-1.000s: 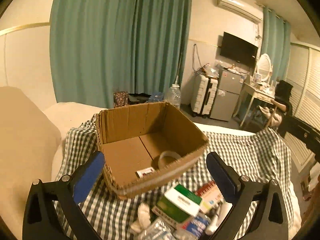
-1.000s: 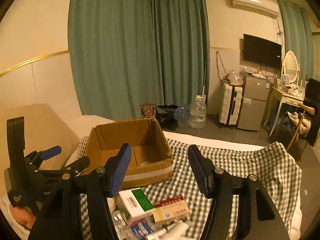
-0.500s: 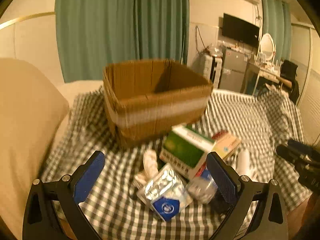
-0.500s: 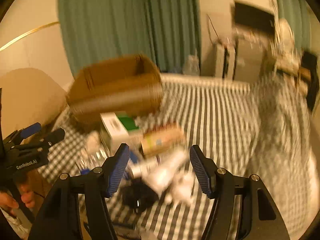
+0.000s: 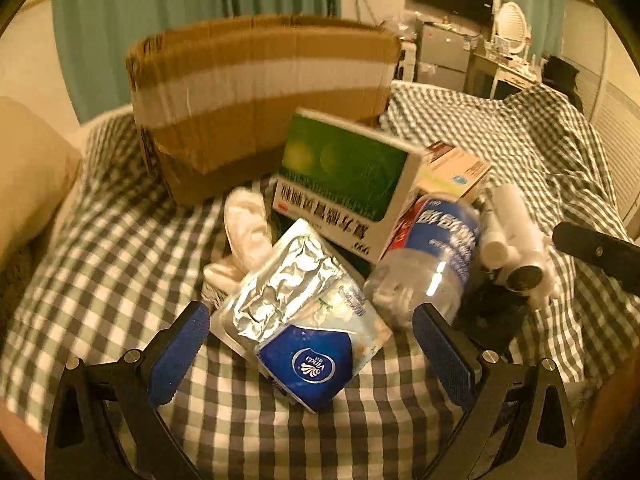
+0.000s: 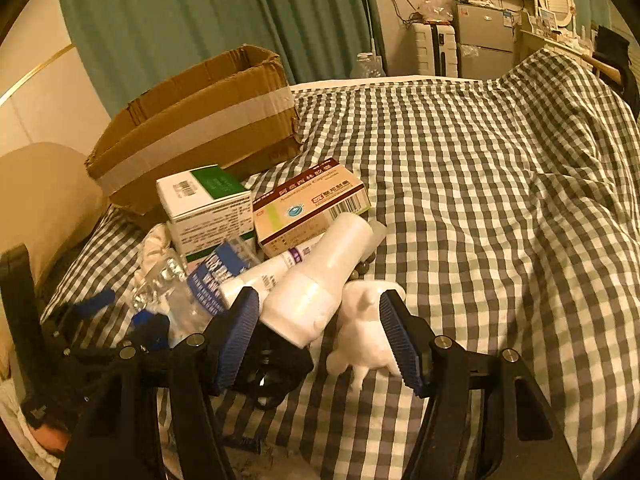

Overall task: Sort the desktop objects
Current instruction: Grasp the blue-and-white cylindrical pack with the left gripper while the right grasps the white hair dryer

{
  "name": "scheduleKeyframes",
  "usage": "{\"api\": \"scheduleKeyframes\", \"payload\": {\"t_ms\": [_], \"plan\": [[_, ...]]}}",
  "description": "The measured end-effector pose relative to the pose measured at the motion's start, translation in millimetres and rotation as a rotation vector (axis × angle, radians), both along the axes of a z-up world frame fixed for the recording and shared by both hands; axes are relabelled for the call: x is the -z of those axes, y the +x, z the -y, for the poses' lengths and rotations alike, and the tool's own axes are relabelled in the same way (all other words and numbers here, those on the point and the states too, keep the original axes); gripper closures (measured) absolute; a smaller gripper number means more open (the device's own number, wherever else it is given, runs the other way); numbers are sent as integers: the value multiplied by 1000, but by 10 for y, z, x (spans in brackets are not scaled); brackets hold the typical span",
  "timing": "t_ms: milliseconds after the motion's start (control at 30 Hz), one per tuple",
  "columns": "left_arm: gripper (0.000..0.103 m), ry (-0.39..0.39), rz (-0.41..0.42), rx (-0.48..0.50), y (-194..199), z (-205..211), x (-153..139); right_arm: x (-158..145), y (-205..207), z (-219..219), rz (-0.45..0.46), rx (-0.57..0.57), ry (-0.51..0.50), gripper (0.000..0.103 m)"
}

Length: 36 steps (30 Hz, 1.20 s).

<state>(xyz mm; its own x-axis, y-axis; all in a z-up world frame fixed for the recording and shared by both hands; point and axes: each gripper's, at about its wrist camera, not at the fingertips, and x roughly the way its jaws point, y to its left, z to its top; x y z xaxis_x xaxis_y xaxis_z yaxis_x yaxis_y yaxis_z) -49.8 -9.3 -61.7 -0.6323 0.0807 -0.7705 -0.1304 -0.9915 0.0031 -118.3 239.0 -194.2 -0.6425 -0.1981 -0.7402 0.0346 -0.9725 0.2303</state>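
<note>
On the checked cloth [image 5: 100, 264] I note my left gripper [image 5: 310, 344] spread around a crinkled foil pouch [image 5: 280, 292], right gripper [image 6: 320, 332] spread around a smooth white plastic bottle [image 6: 320, 280]; neither gripped.

Left wrist view: sits low over the checked cloth [image 5: 100, 280], angled down and forward between its own two blue pads [image 5: 178, 354], very near the tissue pack [image 5: 316, 364], facing the cardboard box [image 5: 260, 92] and curtain behind.
Right wrist view: also low and tilted down, close to the white bottle [image 6: 320, 276], looking from further right across the cloth [image 6: 480, 200].
Shared: box [image 6: 192, 120], green-and-white carton [image 5: 344, 172] [image 6: 208, 196], the pile between them.
Cross-sight: the left gripper [image 6: 108, 312] shows at the right view's left edge.
</note>
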Motion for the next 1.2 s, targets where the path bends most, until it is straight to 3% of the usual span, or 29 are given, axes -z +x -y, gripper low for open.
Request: {"api": "scheduleKeyframes", "payload": {"t_ms": [133,267,433,667,700,767,800,867,1000,1200], "plan": [[0,30,29,-35,-23,83,55,5,-74,66,-13,-13,8,40],[0,41,27,-33,-22,91,49,30,-137,183,-8,-36,48,40],[0,55,81,-15,-61,42,142,122,-266,256,33,-59,44,41],[2,66,135,-36,-168,52,283,250,-390,202,86,-57,-18,44],[8,65,140,-34,-170,54,300,326,-427,210,120,-60,-38,48],[41,57,165,-20,-157,41,333,447,-465,220,162,-57,-80,51],[49,50,178,-11,-142,32,347,456,-448,218,153,-51,-85,51],[74,44,167,6,-89,15,323,438,-424,236,143,-55,-74,51],[80,62,163,9,-20,54,275,383,-304,209,109,-38,-56,52],[81,123,129,-6,36,218,130,316,-156,164,78,-20,-54,53]]}}
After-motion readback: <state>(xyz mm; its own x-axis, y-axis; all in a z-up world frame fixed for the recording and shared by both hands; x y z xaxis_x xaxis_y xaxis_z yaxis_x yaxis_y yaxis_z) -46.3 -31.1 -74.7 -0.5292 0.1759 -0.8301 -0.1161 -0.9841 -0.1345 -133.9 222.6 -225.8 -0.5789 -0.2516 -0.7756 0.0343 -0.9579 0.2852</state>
